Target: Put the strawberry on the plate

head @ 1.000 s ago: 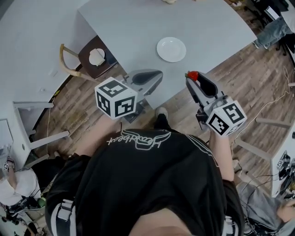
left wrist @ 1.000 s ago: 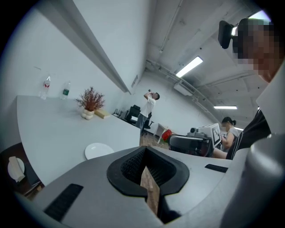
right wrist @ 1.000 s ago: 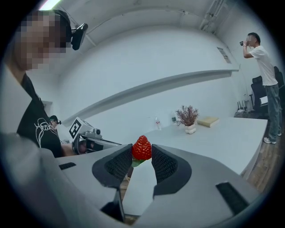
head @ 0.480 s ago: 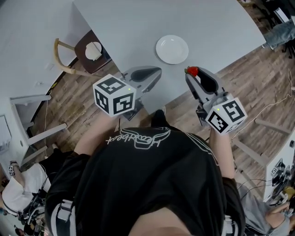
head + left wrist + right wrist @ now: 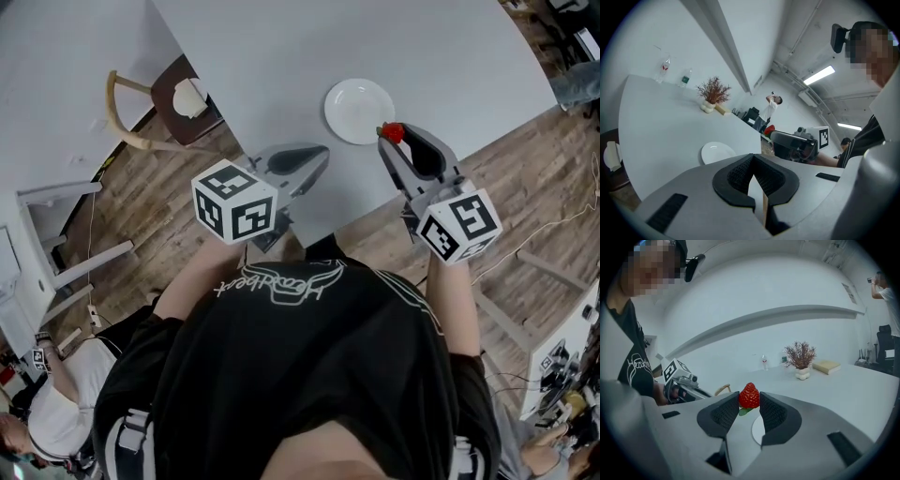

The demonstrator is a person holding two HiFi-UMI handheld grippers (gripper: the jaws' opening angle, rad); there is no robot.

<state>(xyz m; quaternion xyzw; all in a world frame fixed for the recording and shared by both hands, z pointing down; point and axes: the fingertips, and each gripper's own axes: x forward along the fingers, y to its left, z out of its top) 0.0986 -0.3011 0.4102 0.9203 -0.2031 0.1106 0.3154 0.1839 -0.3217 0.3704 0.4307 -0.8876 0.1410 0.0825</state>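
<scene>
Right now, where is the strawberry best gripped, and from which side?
Across the broad red middle of the strawberry, squeezing opposite flanks, coming in side-on, as the right gripper does. It tapers toward its tip, so a pinch there may slide off.

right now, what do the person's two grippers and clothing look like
Both the left gripper and the right gripper are smooth grey shells that taper to two jaws lined with black ribbed pads. Each carries a white cube printed with black square markers. The person wears a black short-sleeved shirt with white lettering.
</scene>
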